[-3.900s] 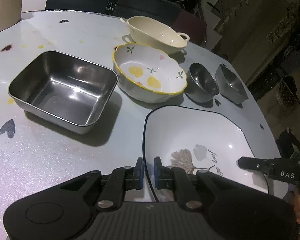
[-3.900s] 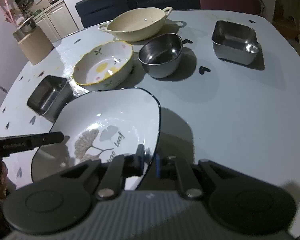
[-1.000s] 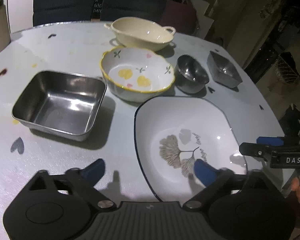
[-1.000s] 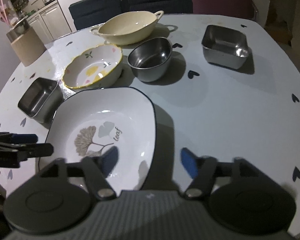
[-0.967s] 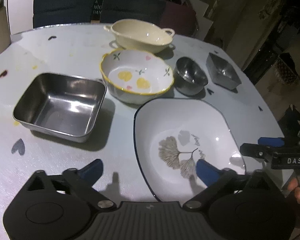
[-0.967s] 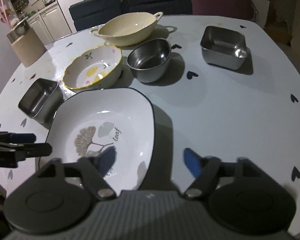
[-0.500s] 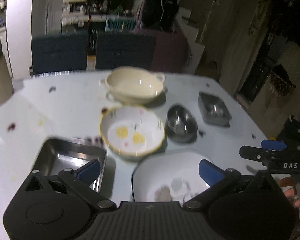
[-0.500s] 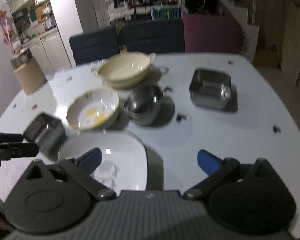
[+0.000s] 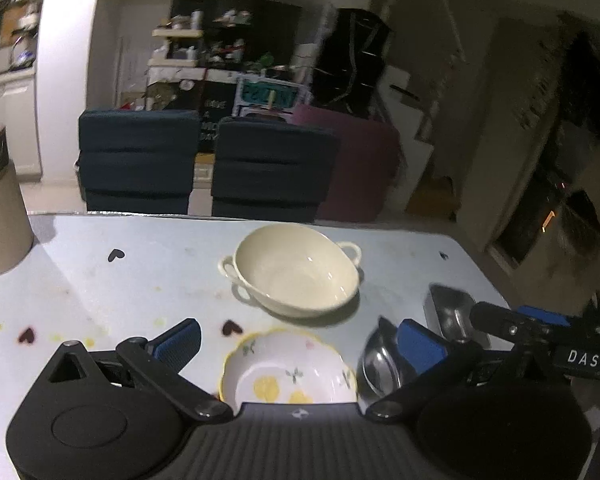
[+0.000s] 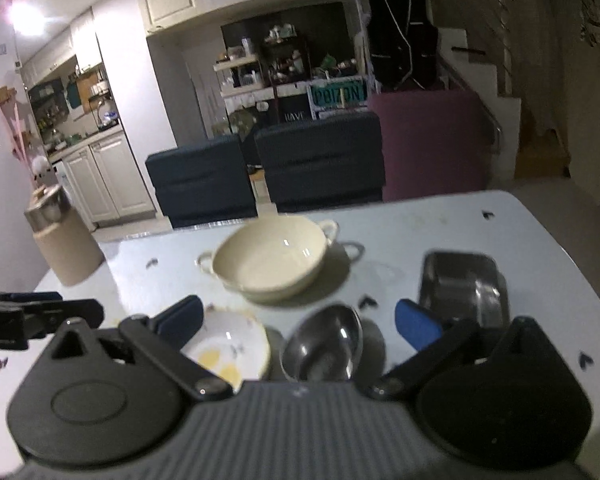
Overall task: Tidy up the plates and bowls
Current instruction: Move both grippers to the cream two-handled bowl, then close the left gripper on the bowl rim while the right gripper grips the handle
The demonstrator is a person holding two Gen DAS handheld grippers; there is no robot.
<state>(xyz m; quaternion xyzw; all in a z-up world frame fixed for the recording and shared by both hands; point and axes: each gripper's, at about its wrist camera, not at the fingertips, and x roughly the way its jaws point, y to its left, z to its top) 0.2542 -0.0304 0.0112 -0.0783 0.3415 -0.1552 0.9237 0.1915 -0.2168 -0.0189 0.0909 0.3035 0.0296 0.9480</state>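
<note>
Plates and bowls stand on the white table point(image 9: 100, 280), and the chief change is that the large leaf-patterned plate, gripped by its rim in both grippers some seconds ago and lying released on the near table a second ago, no longer appears in either view; both cameras have lifted and tipped up toward the room. I judge that the plate's placement is finished and a next item is to be chosen. Remaining in sight: the cream two-handled bowl point(image 9: 296, 270) toward the far edge, the flowered bowl point(image 9: 290, 372) nearer, the round steel bowl point(image 10: 324, 344) just beside it, and the square steel dish point(image 10: 462, 284) off to the right. Whether the larger steel tray seen earlier on the left is still there cannot be told. The left gripper point(image 9: 298, 340) has its blue pads spread wide with nothing between them, hovering above the flowered bowl. The right gripper point(image 10: 296, 320) is likewise spread to its fullest and empty, over the gap between the flowered and round steel bowls. Both point moderately downward, side by side, each visible at the edge of the other's view.
</note>
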